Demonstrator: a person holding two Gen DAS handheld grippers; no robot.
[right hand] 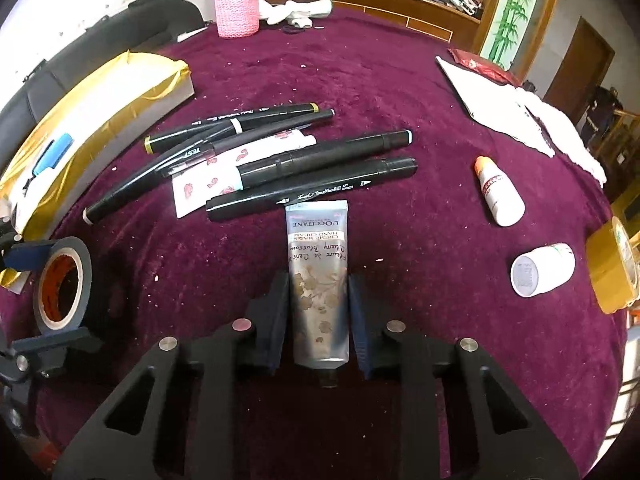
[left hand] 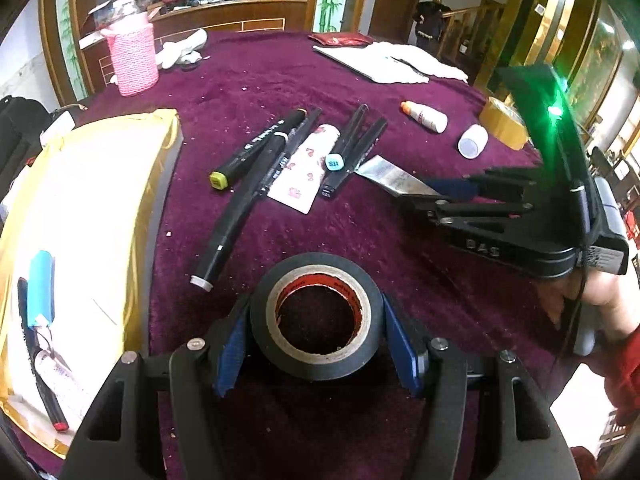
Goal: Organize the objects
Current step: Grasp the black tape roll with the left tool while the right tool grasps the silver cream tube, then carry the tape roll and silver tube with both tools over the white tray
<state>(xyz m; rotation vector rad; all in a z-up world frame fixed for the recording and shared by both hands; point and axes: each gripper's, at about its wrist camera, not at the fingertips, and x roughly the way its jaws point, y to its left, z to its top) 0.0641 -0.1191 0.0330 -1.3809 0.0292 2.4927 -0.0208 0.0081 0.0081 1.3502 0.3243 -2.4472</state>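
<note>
At the bottom centre of the left wrist view, the left tool (left hand: 316,334) is clamped on a roll of black tape (left hand: 316,316), blue pads pressing both its sides, on the purple table (left hand: 400,80). At the lower centre of the right wrist view, the right tool (right hand: 319,320) grips a silver hand cream tube (right hand: 319,280) lying flat. Black markers (right hand: 312,190) lie just above it, a yellow-lined box (left hand: 80,208) far left.

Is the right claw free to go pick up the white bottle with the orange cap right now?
Probably not yet: the right claw is shut on the hand cream tube. The white bottle itself lies unobstructed.
</note>
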